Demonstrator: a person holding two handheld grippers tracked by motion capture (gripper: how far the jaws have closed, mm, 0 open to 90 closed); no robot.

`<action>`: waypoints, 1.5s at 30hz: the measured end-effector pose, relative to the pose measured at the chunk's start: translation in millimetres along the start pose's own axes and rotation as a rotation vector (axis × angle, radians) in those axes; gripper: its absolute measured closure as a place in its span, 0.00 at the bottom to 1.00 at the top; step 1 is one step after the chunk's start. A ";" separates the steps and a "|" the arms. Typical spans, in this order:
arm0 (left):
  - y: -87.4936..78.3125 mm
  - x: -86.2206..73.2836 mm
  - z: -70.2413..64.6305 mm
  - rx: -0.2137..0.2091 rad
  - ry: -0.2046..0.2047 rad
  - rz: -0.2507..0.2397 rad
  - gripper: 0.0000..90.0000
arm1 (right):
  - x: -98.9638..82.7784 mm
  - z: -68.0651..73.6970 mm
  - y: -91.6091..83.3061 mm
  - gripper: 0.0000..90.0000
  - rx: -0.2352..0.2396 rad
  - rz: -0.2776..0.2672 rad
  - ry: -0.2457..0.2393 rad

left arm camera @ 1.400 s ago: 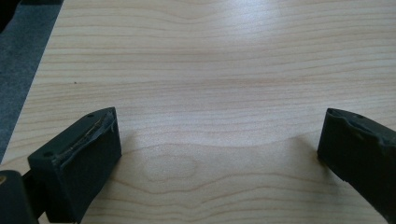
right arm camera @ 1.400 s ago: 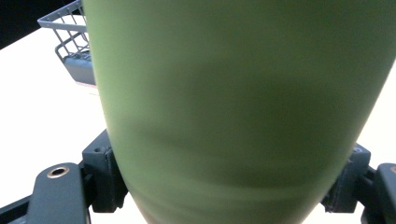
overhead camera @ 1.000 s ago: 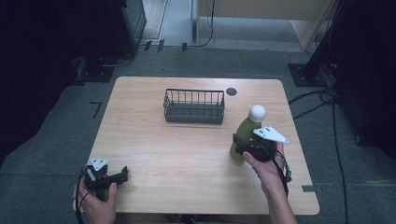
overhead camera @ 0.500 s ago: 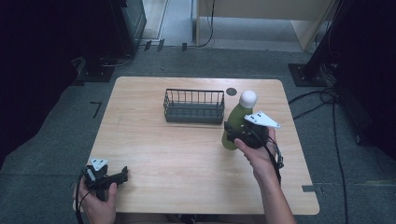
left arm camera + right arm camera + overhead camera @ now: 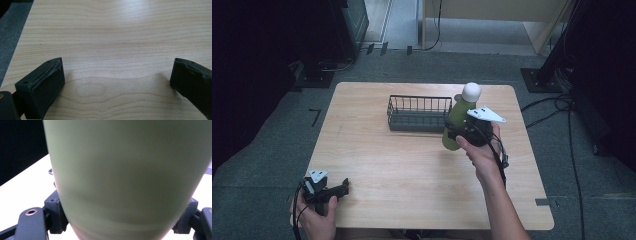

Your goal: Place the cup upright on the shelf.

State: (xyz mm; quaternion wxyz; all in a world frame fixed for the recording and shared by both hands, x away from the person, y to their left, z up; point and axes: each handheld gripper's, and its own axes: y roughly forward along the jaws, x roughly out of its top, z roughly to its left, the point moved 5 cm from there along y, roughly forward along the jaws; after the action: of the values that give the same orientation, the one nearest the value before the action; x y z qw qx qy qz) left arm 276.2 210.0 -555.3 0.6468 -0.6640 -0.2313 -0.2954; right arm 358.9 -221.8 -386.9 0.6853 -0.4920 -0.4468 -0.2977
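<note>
Bottle (image 5: pixel 458 120) now beside basket (image 5: pixel 418 114)

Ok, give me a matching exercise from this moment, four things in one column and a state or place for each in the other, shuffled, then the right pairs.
Things:
1. green bottle
2. wire basket
3. left gripper
4. right gripper

States or places:
A. jaws open, nothing between them, near the table's front left corner
B. empty, standing at the far middle of the table
C. white-capped, held just right of the basket
D. jaws closed on the bottle's lower body

Pairs: 1-C, 2-B, 3-A, 4-D
</note>
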 end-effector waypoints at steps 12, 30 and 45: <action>0.1 0.0 0.0 0.001 0.000 -0.002 0.00 | 42.9 11.3 12.8 0.23 -0.003 -0.051 -0.024; 0.1 0.0 0.0 0.000 0.000 0.000 0.00 | 79.3 8.5 63.5 0.23 -0.056 -0.088 -0.040; 0.0 0.0 0.0 0.000 0.001 0.000 0.00 | 64.2 2.1 114.3 0.23 -0.093 -0.040 -0.020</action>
State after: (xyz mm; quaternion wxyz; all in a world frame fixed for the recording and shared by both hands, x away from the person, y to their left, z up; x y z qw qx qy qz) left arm 276.2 210.0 -555.4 0.6469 -0.6638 -0.2312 -0.2956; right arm 482.3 -179.1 -375.2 0.6510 -0.5172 -0.4493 -0.3267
